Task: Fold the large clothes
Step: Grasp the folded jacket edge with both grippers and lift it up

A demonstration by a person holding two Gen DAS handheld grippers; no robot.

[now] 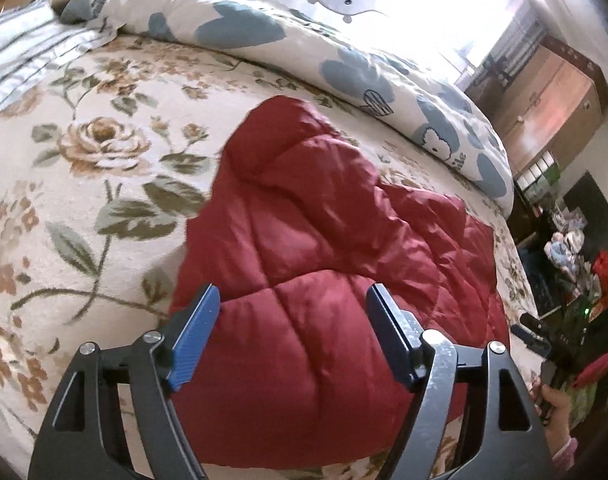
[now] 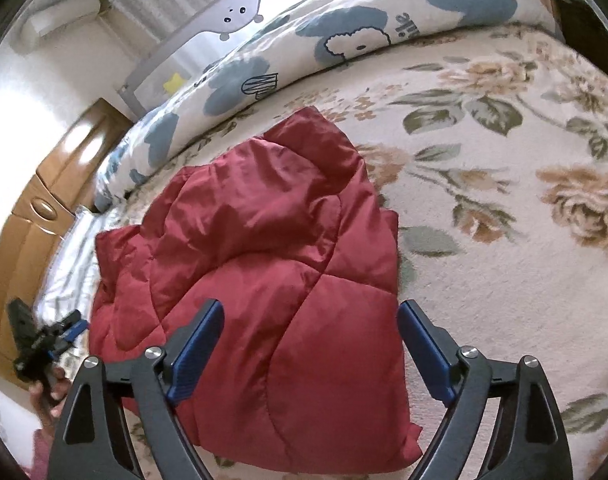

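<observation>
nearest in each wrist view are the tool's own fingers. the left gripper (image 1: 292, 300) hangs above the near end of the red quilted jacket (image 1: 323, 264) with its blue-padded fingers (image 1: 196, 336) spread wide and nothing between them. the right gripper (image 2: 309, 316) does likewise over the same garment's near panel, its fingers (image 2: 423, 352) parted and empty. neither pair touches the cloth as far as can be told, so the jacket rests under its own weight alone.

the red quilted jacket (image 2: 264, 280) lies on the bed, already doubled into a thick, roughly rectangular bundle. its broad stitched panel faces the cameras and a narrower, rumpled part tapers away toward the far side. judged from this compact shape, the folding is well advanced; the open fingers suggest either a release after a fold or a pause before a fresh grip (the pictures do not settle which).

beneath it spreads the floral bed cover (image 1: 104, 168), cream with brown roses and green leaves, which gives a broad, soft surface for pressing folds flat. beyond the jacket a rolled duvet (image 1: 304, 60) with blue blotches and small cartoon figures lies along the far edge of the bed, apart from the garment, probably pushed back to leave working room. farther still stands wooden furniture (image 1: 551, 108) by a bright window.
</observation>
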